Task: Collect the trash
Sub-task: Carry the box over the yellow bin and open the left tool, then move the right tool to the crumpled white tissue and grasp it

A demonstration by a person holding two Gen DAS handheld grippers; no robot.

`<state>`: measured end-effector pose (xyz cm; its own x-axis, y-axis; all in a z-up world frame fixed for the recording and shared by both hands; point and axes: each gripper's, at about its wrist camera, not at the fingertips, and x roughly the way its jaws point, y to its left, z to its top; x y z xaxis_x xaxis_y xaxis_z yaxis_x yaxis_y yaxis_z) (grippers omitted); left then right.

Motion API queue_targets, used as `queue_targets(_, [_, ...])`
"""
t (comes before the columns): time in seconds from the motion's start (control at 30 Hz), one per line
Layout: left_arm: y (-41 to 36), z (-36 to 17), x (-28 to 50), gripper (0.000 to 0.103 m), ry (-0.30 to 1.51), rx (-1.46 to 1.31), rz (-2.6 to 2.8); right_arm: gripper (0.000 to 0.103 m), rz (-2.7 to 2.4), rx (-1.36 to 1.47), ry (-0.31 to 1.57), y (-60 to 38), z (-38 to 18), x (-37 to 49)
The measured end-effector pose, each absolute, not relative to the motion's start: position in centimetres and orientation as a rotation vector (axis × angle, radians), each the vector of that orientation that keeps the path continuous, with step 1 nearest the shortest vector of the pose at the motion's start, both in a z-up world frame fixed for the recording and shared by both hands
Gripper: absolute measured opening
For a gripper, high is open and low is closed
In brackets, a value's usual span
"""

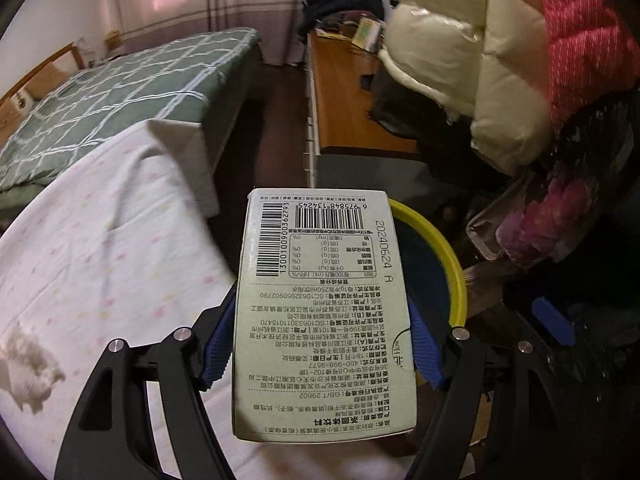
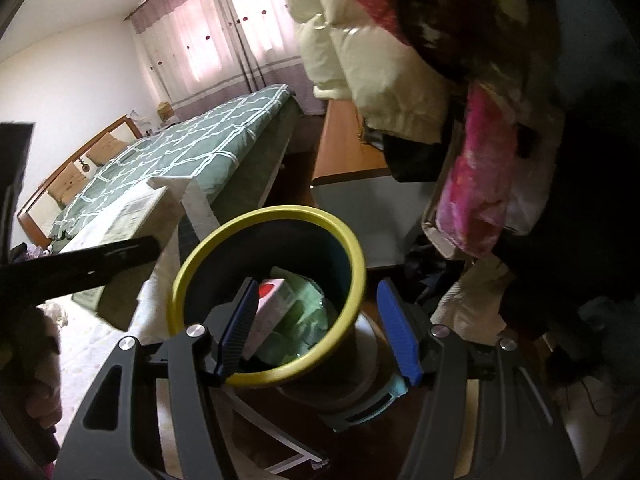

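Note:
My left gripper [image 1: 320, 344] is shut on a pale green drink carton [image 1: 324, 312] with barcodes and printed text, held up in the air beside the bin. The bin [image 1: 444, 256] is dark blue with a yellow rim and shows behind the carton. In the right wrist view the bin's rim [image 2: 352, 280] lies right in front of my right gripper [image 2: 320, 332], which is open and empty above it. Inside the bin lie a white and red box [image 2: 276, 296] and green packaging [image 2: 308, 316]. The carton and left gripper show at the left [image 2: 132, 216].
A bed with a white sheet [image 1: 100, 272] is on the left, a green checked bed [image 1: 120, 96] behind it. A wooden desk [image 1: 344, 92] stands at the back. Puffy cream and pink jackets [image 1: 480, 60] hang at the right above the bin.

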<state>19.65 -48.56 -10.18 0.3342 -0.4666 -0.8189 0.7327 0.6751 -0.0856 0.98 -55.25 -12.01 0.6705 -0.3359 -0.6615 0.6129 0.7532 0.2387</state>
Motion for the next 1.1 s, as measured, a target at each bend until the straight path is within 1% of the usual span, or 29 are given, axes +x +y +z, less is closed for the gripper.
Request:
queue_targets(0.27, [-50.5,-11.1,20.0,0.074,0.947,0.324,-0.805,0.059,-0.571,0.488,0.643,-56.2,-12.5,0.9])
queue_targets(0.3, [-50.5,-11.0,20.0,0.075,0.937,0.323,-0.798,0.059,-0.57,0.489,0.644,-56.1,-12.6,1.0])
queue_targets(0.33, [-50.3,-10.8,20.0,0.084,0.927,0.318,-0.791,0.059,-0.568,0.489,0.645,-56.1,-12.6,1.0])
queue_targets(0.37, [-49.8,-10.4,19.9,0.089,0.914,0.304,-0.791,0.059,-0.566,0.489,0.646,-56.0,-12.6,1.1])
queue_targets(0.47, [-48.5,-9.0,19.5,0.089,0.879,0.282,-0.789,0.059,-0.556,0.486,0.647,-55.6,-12.5,1.3])
queue_targets(0.63, [-42.1,-6.0,18.2,0.096,0.791,0.219,-0.755,0.059,-0.525,0.477,0.656,-54.7,-12.6,2.1])
queue_targets(0.73, [-37.5,-5.0,18.0,0.097,0.757,0.184,-0.7,0.059,-0.502,0.466,0.664,-53.7,-12.5,2.9])
queue_targets(0.9, [-28.8,-4.8,18.4,0.097,0.75,0.097,-0.581,0.059,-0.447,0.432,0.675,-51.3,-12.0,4.7])
queue_targets(1.1, [-18.5,-5.8,18.7,0.097,0.725,0.044,-0.377,0.059,-0.324,0.364,0.706,-45.9,-11.5,8.8])
